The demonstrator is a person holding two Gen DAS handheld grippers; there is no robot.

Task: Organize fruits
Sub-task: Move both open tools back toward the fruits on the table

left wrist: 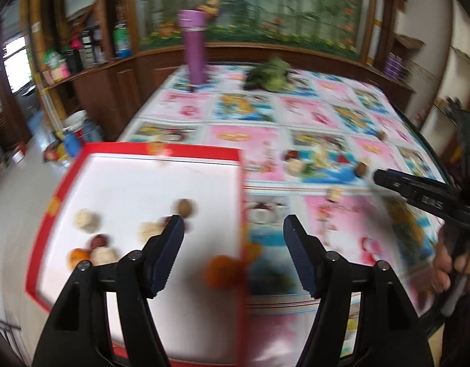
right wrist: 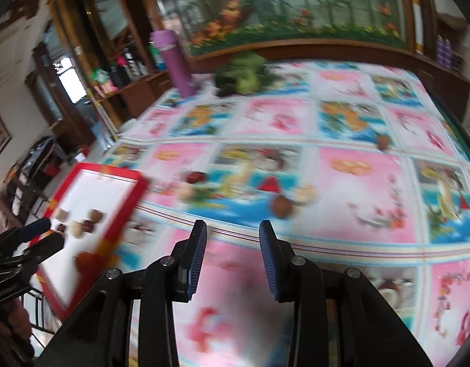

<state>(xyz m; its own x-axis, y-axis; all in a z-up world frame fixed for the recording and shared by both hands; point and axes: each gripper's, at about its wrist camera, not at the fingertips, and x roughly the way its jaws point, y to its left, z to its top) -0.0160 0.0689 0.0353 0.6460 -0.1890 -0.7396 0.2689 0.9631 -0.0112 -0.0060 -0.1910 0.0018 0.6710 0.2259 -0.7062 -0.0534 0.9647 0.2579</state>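
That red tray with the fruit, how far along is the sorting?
Partly done. The red tray already holds several pieces, among them an orange and a walnut. Nothing is in hand: the left gripper and right gripper are both open and empty. A few pieces, such as a brown nut, remain on the tablecloth.

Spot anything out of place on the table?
Yes: several small fruits, like the brown one, lie loose on the tablecloth, outside the red-rimmed tray. Both grippers are open and empty. Motion blur hides finer detail.

Left wrist view: close above red-rimmed tray [left wrist: 161, 153], lower left. Right wrist view: low over patterned tablecloth [right wrist: 357, 183], tray [right wrist: 124, 202] left. Shared: both.
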